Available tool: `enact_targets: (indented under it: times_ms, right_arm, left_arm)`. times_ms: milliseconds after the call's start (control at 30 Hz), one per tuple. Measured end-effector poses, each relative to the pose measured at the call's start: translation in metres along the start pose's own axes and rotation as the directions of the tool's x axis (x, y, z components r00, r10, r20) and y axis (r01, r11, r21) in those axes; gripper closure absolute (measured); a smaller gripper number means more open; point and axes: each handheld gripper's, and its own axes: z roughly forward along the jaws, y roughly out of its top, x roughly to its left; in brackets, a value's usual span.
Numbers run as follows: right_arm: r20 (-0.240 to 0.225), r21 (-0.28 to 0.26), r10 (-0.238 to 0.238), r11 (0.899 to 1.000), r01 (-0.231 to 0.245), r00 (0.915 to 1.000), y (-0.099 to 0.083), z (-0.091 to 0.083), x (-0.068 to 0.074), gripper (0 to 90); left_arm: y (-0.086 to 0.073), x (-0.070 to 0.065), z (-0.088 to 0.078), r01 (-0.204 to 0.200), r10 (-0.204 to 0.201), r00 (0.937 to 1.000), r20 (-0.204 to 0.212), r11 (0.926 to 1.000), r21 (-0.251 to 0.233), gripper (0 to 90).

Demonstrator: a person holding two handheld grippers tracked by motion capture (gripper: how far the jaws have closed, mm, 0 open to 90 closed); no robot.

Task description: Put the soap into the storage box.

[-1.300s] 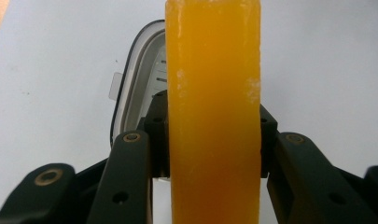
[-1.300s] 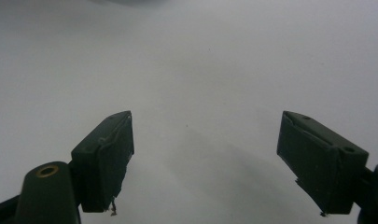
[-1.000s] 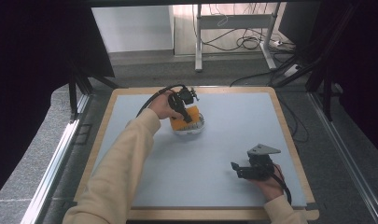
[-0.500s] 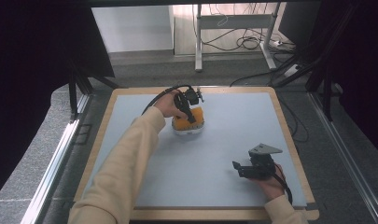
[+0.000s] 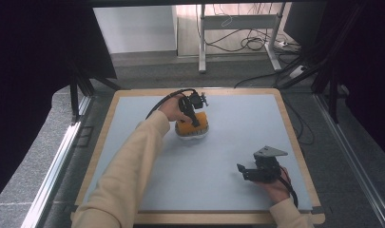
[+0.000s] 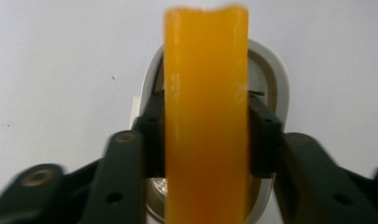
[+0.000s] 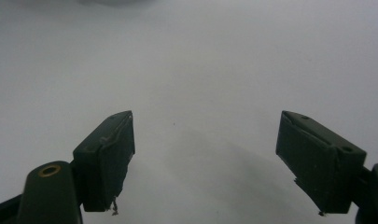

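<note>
Orange block (image 6: pixel 206 116) is standing on edge over a white dish (image 5: pixel 192 134) toward the far middle of the pale grey surface (image 5: pixel 133 118), and the left claw (image 6: pixel 206 122) is clamping it from both sides. Nearer the person than the dish and off to its right, the right claw (image 7: pixel 205 158) is resting low over bare surface, its jaws spread wide apart and gripping nothing.
</note>
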Motion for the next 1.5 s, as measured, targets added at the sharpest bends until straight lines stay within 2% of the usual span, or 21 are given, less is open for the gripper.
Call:
enact_targets:
  times_ms: [33, 67, 133, 167, 200, 233, 300, 367, 400, 500, 767, 867, 1033, 1133, 1233, 1333, 1367, 1400, 1433, 1500]
  right_arm:
    - [0.0, 0.0, 0.0, 1.0, 0.0, 1.0, 0.0, 0.0, 0.0, 19.9]
    - [-0.001, 0.0, -0.001, 1.0, 0.001, 1.0, 0.0, 0.0, 0.0, 19.9]
    - [-0.001, 0.0, -0.004, 1.0, 0.004, 1.0, 0.0, 0.0, 0.0, 19.9]
    - [-0.001, 0.001, -0.004, 1.0, 0.004, 1.0, 0.0, 0.0, 0.0, 19.9]
    - [-0.001, 0.0, -0.002, 1.0, 0.002, 1.0, 0.0, 0.0, 0.001, 19.9]
    - [-0.001, 0.0, -0.002, 1.0, 0.002, 1.0, 0.0, 0.0, 0.001, 19.9]
    - [0.0, 0.001, -0.004, 1.0, 0.004, 1.0, 0.0, 0.0, 0.001, 19.8]
    - [0.001, 0.004, -0.006, 1.0, 0.006, 1.0, 0.0, 0.0, 0.001, 19.8]
    - [0.002, 0.005, -0.006, 1.0, 0.006, 1.0, 0.0, 0.001, 0.001, 19.8]
    - [0.003, 0.007, -0.004, 1.0, 0.004, 1.0, 0.0, 0.001, 0.001, 19.8]
    - [0.004, 0.006, -0.002, 1.0, 0.002, 1.0, 0.0, 0.001, 0.001, 19.8]
    - [0.008, 0.002, -0.005, 1.0, 0.005, 1.0, 0.001, 0.0, 0.002, 19.8]
    - [0.011, -0.003, -0.006, 1.0, 0.006, 0.9999, 0.0, -0.001, 0.002, 19.8]
    - [0.015, -0.004, -0.008, 1.0, 0.009, 0.9998, 0.0, -0.002, 0.004, 19.8]
    - [0.022, -0.009, -0.014, 1.0, 0.015, 0.9997, 0.001, -0.003, 0.006, 19.8]
    - [0.023, -0.013, -0.018, 1.0, 0.018, 0.9996, 0.001, -0.005, 0.008, 19.8]
    - [0.023, -0.014, -0.017, 1.0, 0.017, 0.9996, 0.001, -0.005, 0.009, 19.8]
    - [0.023, -0.015, -0.018, 1.0, 0.018, 0.9996, 0.001, -0.005, 0.009, 19.8]
    - [0.025, -0.016, -0.018, 1.0, 0.018, 0.9995, 0.001, -0.005, 0.009, 19.8]
    - [0.026, -0.017, -0.016, 1.0, 0.016, 0.9995, 0.002, -0.005, 0.009, 19.8]
  left_arm:
    - [0.0, 0.0, -0.004, 0.015, -0.015, 0.9999, -0.003, 0.9995, -0.027, 54.7]
    - [0.0, 0.001, -0.009, 0.046, -0.046, 0.9989, -0.006, 0.9971, -0.062, 51.5]
    - [-0.001, 0.003, -0.018, 0.094, -0.095, 0.9954, -0.009, 0.9912, -0.093, 43.5]
    - [-0.001, 0.004, -0.021, 0.098, -0.1, 0.9948, -0.015, 0.9902, -0.099, 40.4]
    - [-0.002, 0.003, -0.024, 0.103, -0.107, 0.9939, -0.027, 0.9889, -0.107, 33.1]
    - [-0.003, 0.002, -0.027, 0.106, -0.111, 0.993, -0.041, 0.9884, -0.109, 33.1]
    - [-0.006, 0.0, -0.031, 0.116, -0.124, 0.9908, -0.055, 0.9856, -0.122, 26.1]
    - [-0.009, -0.001, -0.034, 0.133, -0.145, 0.9858, -0.084, 0.9818, -0.136, 22.3]
    - [-0.013, -0.002, -0.038, 0.148, -0.165, 0.981, -0.102, 0.9774, -0.151, 22.1]
    - [-0.021, -0.005, -0.044, 0.166, -0.187, 0.9772, -0.1, 0.9679, -0.189, 21.9]
    - [-0.048, -0.02, -0.054, 0.171, -0.203, 0.9723, -0.116, 0.955, -0.242, 21.6]
    - [-0.061, -0.029, -0.058, 0.166, -0.201, 0.9729, -0.114, 0.9502, -0.264, 21.3]
    - [-0.089, -0.049, -0.067, 0.173, -0.223, 0.967, -0.122, 0.9288, -0.328, 21.8]
    - [-0.106, -0.062, -0.069, 0.176, -0.235, 0.9623, -0.138, 0.9222, -0.344, 21.8]
    - [-0.127, -0.077, -0.069, 0.176, -0.238, 0.9605, -0.143, 0.9199, -0.35, 21.7]
    - [-0.147, -0.093, -0.067, 0.2, -0.271, 0.9508, -0.151, 0.9076, -0.369, 21.2]
    - [-0.151, -0.096, -0.066, 0.212, -0.285, 0.9458, -0.155, 0.9047, -0.369, 20.2]
    - [-0.158, -0.101, -0.064, 0.216, -0.293, 0.9406, -0.171, 0.9052, -0.366, 19.4]
    - [-0.165, -0.105, -0.061, 0.223, -0.302, 0.9381, -0.17, 0.9022, -0.369, 19.4]
    - [-0.179, -0.113, -0.056, 0.238, -0.311, 0.9377, -0.154, 0.8985, -0.369, 19.4]
